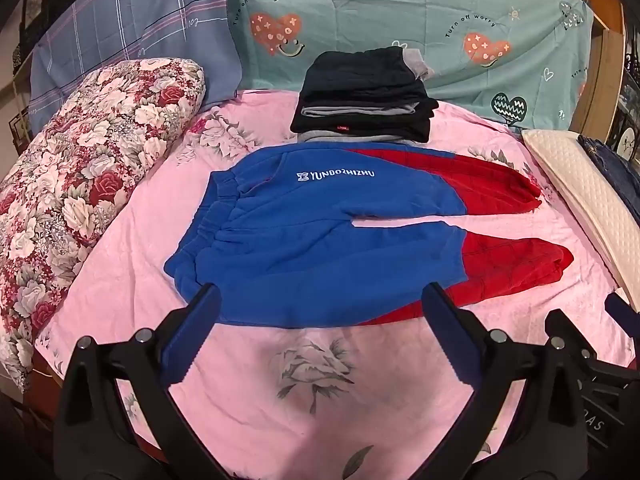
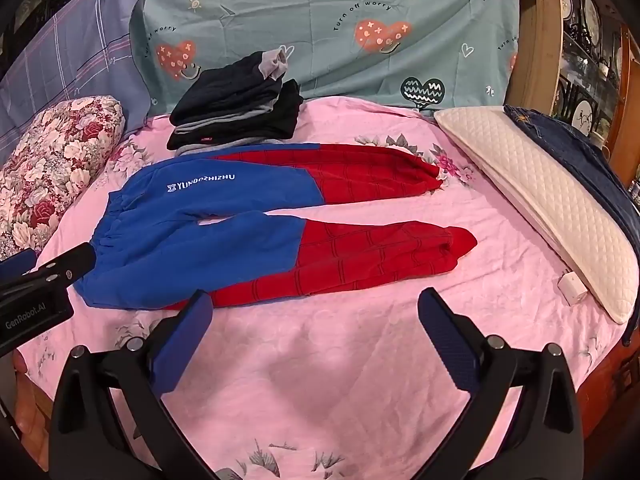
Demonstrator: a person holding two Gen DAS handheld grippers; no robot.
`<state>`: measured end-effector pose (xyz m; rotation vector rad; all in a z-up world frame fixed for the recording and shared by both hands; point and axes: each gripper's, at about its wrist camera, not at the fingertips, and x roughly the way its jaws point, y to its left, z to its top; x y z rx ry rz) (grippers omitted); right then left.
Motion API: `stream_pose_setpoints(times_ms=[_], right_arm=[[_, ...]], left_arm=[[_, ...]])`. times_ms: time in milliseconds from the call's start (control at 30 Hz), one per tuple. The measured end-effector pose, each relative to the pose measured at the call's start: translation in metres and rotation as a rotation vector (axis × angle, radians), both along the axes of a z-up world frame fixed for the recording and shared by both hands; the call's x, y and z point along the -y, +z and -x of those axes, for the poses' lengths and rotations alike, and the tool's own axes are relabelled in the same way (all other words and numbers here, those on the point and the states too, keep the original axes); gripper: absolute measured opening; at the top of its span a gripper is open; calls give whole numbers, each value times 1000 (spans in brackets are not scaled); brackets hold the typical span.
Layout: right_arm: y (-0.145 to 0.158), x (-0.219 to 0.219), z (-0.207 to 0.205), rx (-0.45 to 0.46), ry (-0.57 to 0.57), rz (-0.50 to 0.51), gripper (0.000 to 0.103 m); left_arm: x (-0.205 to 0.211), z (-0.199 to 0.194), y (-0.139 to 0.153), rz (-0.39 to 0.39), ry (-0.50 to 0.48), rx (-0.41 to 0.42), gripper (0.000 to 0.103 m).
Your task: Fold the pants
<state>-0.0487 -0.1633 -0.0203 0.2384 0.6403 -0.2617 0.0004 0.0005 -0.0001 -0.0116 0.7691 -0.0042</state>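
Both jaws stand wide apart — the left hand-held gripper (image 1: pixel 320 300) hovers at the near edge of the blue-and-red pants (image 1: pixel 320 236), the right hand-held gripper (image 2: pixel 316 304) just short of them, holding nothing. The pants lie flat on the pink bed (image 2: pixel 340 380), legs spread, before a folded dark stack (image 1: pixel 364 100).

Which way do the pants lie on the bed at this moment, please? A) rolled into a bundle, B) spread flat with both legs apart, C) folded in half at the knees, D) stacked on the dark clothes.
B: the pants lie flat on the pink sheet, their two red legs stretched out with a gap between them, in front of the dark pile, not on it.
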Motion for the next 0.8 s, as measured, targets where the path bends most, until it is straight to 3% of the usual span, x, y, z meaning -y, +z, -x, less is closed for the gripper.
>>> stream_pose_setpoints(times_ms=[800], right_arm=[[0,1,-3,-7,7,-12,102]], left_arm=[[-5,0,-4,7,11,-15,101]])
